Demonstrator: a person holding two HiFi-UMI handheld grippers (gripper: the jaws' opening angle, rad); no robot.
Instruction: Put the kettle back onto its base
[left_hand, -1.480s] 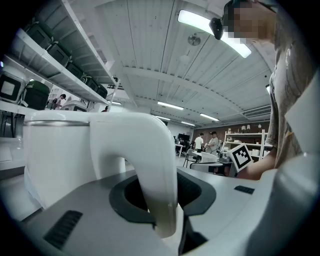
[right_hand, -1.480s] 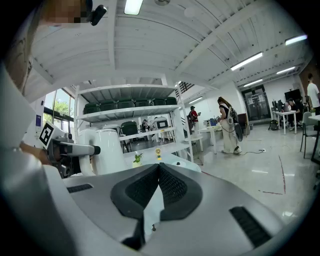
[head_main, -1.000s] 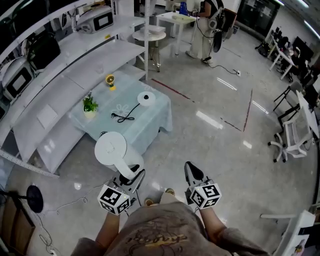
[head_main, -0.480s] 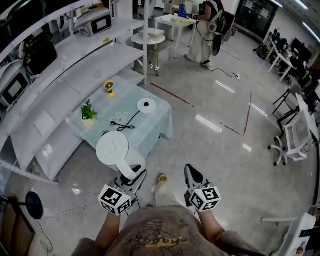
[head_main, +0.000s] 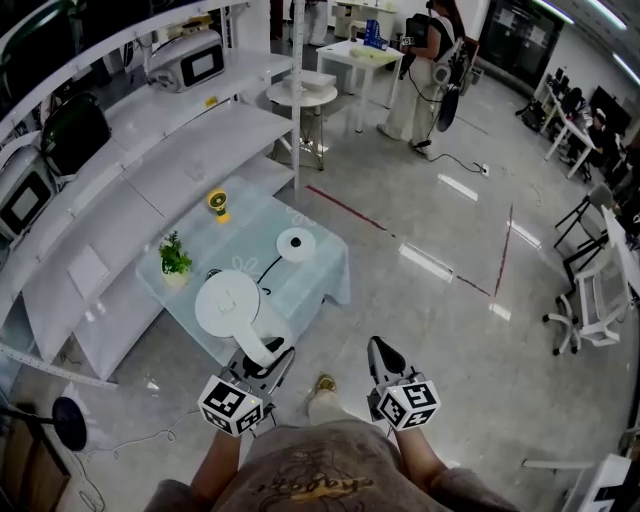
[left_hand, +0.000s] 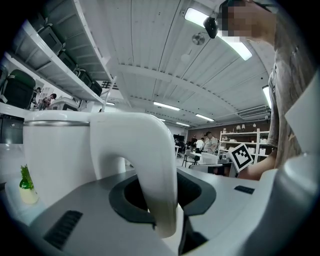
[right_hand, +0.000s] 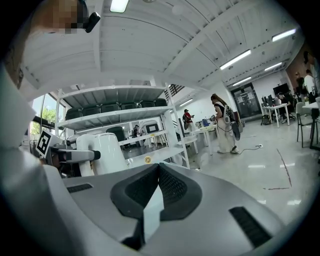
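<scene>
The white kettle (head_main: 228, 305) hangs by its handle (head_main: 258, 350) in my left gripper (head_main: 264, 360), which is shut on the handle. In the left gripper view the handle (left_hand: 150, 170) arches down between the jaws, with the kettle body (left_hand: 55, 155) beyond it. From the head view, the kettle is over the near edge of the low table (head_main: 320, 285). The round white base (head_main: 295, 241) lies on that table, its black cord (head_main: 262, 270) trailing toward me. My right gripper (head_main: 379, 351) is shut and empty, off to the kettle's right. The right gripper view shows the kettle (right_hand: 107, 152) to its left.
A small green plant (head_main: 175, 260) and a yellow object (head_main: 217, 203) share the low table. White shelving (head_main: 150, 150) with appliances runs along the left. A black floor stand (head_main: 68, 415) is at lower left. A person (head_main: 432, 60) stands by a far table.
Both grippers and the kettle have moved forward toward the low table. The kettle now overlaps the table's near edge. Neither grip has changed.
</scene>
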